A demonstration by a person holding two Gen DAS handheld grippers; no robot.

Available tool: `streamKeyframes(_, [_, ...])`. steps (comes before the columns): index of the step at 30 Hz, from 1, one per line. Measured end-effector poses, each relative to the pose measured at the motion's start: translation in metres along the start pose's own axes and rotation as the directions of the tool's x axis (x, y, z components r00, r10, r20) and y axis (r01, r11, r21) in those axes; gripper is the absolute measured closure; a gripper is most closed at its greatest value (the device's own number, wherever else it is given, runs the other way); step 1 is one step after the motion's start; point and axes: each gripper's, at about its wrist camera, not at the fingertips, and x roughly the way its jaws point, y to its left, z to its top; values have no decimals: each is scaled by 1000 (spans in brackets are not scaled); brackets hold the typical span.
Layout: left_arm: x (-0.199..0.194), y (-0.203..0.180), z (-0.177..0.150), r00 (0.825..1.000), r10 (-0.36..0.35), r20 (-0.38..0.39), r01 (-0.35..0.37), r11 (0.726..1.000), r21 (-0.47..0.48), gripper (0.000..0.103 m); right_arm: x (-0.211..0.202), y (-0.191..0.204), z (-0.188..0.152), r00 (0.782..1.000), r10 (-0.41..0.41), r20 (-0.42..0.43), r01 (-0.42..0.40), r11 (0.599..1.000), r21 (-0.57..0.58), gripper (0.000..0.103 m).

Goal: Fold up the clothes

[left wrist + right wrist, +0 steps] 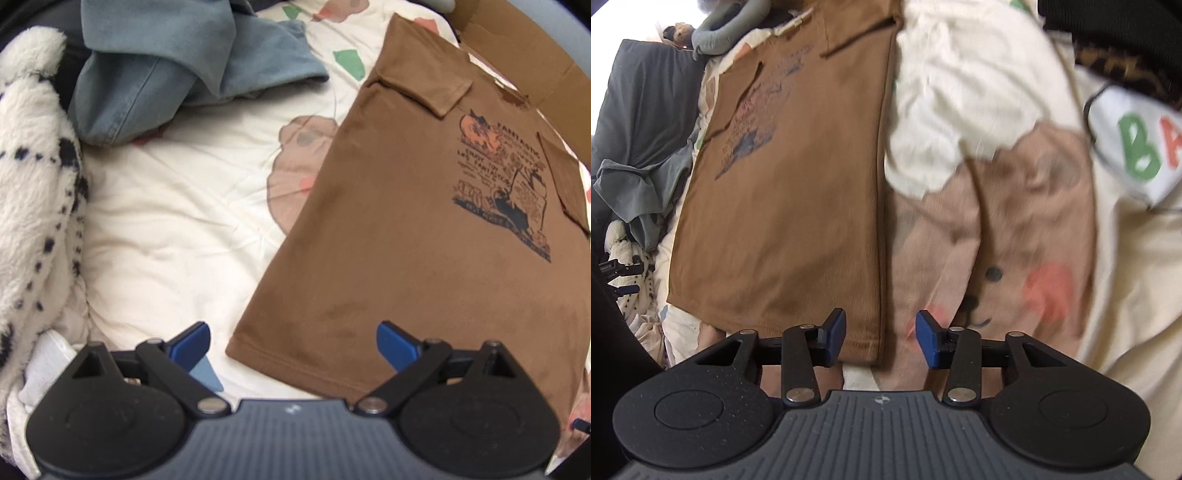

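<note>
A brown T-shirt (424, 258) with a dark graphic print lies flat on the bed, both sleeves folded in over its front. My left gripper (293, 343) hovers open over the hem's left corner, which lies between its wide-spread blue fingers (192, 343). In the right wrist view the same shirt (794, 184) stretches away from me. My right gripper (881, 334) is open just above the hem's right corner. The shirt's side edge runs between its pads (927, 339), and they do not press on it.
The cream bed cover (177, 221) has bear prints (997, 240). A blue denim garment (166, 66) lies crumpled at the far left, with a fluffy spotted white blanket (33, 184) beside it. A cardboard box (517, 55) stands beyond the shirt. A lettered white item (1137, 147) lies right.
</note>
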Motion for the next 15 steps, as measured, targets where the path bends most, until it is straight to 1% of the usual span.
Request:
streamKeyframes(4, [4, 1, -2, 1000, 5, -31, -5, 1000, -2, 5, 16, -1, -9, 1000, 6, -26, -5, 1000, 19, 65])
streamKeyframes(7, [4, 0, -3, 999, 9, -41, -9, 1000, 1, 5, 23, -3, -12, 1000, 13, -18, -12, 999, 45, 65])
streamKeyframes(13, [4, -1, -2, 999, 13, -47, -13, 1000, 4, 5, 28, -15, -11, 997, 81, -3, -80, 988, 135, 66])
streamKeyframes(15, [5, -2, -2, 999, 10, -46, -11, 1000, -2, 5, 30, -20, -11, 994, 105, 2, -104, 981, 164, 69])
